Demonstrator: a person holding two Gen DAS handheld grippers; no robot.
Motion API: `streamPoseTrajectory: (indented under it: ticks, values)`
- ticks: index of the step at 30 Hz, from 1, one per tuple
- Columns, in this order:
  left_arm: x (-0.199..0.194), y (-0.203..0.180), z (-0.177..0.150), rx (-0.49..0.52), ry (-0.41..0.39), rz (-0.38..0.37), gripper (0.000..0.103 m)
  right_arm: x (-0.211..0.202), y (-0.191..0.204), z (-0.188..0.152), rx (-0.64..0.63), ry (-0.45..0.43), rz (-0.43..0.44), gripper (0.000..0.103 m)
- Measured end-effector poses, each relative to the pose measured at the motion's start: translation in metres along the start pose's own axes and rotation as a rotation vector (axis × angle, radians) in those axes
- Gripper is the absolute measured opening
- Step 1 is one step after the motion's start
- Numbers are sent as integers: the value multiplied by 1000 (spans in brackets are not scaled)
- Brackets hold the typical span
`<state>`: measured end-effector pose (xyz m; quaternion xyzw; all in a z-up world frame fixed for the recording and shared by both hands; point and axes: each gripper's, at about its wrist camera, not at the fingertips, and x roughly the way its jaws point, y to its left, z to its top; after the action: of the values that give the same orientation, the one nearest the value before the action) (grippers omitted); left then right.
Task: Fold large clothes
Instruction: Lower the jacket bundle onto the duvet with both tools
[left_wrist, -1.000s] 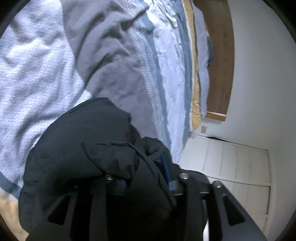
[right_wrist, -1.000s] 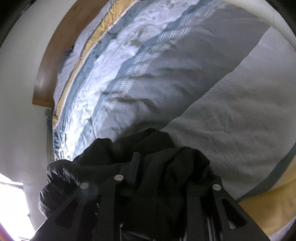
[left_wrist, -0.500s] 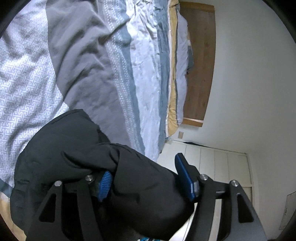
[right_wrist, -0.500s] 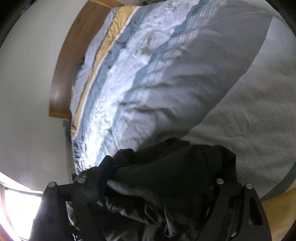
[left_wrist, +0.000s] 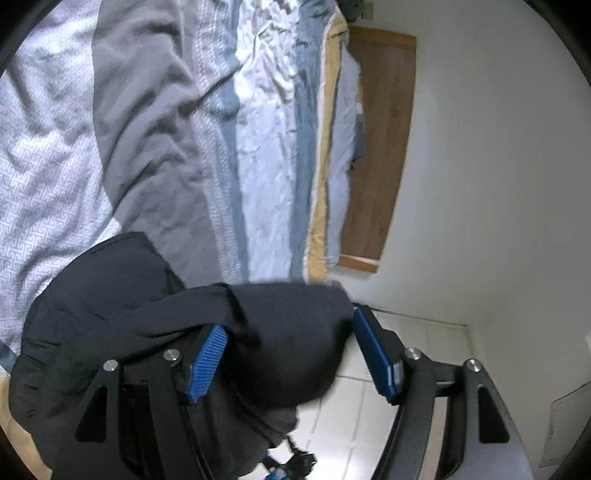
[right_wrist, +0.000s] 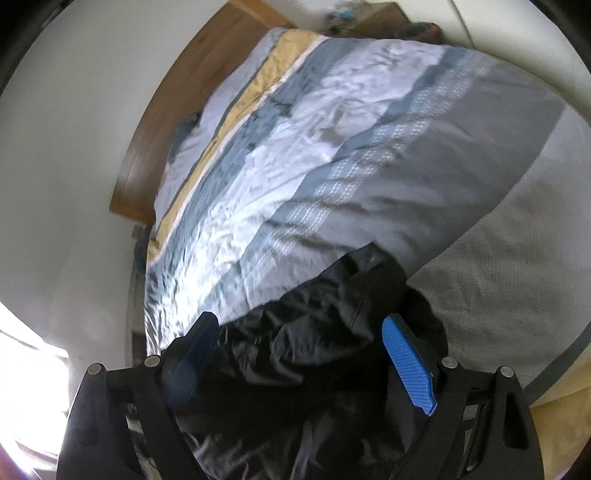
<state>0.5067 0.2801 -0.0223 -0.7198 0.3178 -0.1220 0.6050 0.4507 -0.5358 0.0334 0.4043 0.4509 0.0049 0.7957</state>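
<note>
A bulky black jacket (left_wrist: 110, 314) lies bunched at the near edge of the bed. In the left wrist view my left gripper (left_wrist: 291, 354) is open, its blue pads wide apart, with a fold of the jacket lying loosely between them. In the right wrist view the same jacket (right_wrist: 314, 332) fills the gap of my right gripper (right_wrist: 303, 354), which is also open, its blue pads (right_wrist: 406, 365) spread on both sides of the crumpled cloth. Neither pair of pads pinches the cloth.
The bed is covered by a striped duvet (left_wrist: 229, 129) in grey, blue, white and yellow, also in the right wrist view (right_wrist: 332, 147). A wooden headboard (left_wrist: 380, 147) stands against the white wall. White floor tiles (left_wrist: 369, 424) show below the left gripper. A bright window (right_wrist: 26, 387) is at the lower left.
Both grippers have opened from shut on the jacket and let it go. Both have pulled back and tilted, so more of the bed and the wall shows.
</note>
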Motion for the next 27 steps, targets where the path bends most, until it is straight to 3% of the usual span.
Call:
streamPoseTrajectory:
  ticks: [3, 6, 9, 12, 14, 18, 23, 27]
  values:
    - [-10, -2, 0, -14, -9, -24, 68, 3, 10, -11, -60, 23, -8, 89]
    - [-17, -17, -8, 56, 1, 9, 68, 4, 22, -23, -118, 37, -7, 89]
    - [-10, -37, -29, 176, 56, 111, 68, 3, 38, -36, -184, 40, -3, 90]
    - [9, -49, -62, 345, 104, 266, 68, 4, 57, -52, -267, 48, -13, 90]
    - [25, -51, -87, 462, 129, 375, 68, 8, 70, -66, -332, 60, -18, 90]
    - [57, -43, -137, 645, 184, 509, 68, 19, 93, -97, -444, 80, -26, 90]
    - [89, -36, -191, 820, 190, 613, 68, 30, 111, -125, -516, 87, -20, 90]
    - [112, -40, -236, 990, 201, 636, 68, 43, 124, -140, -571, 81, -28, 90]
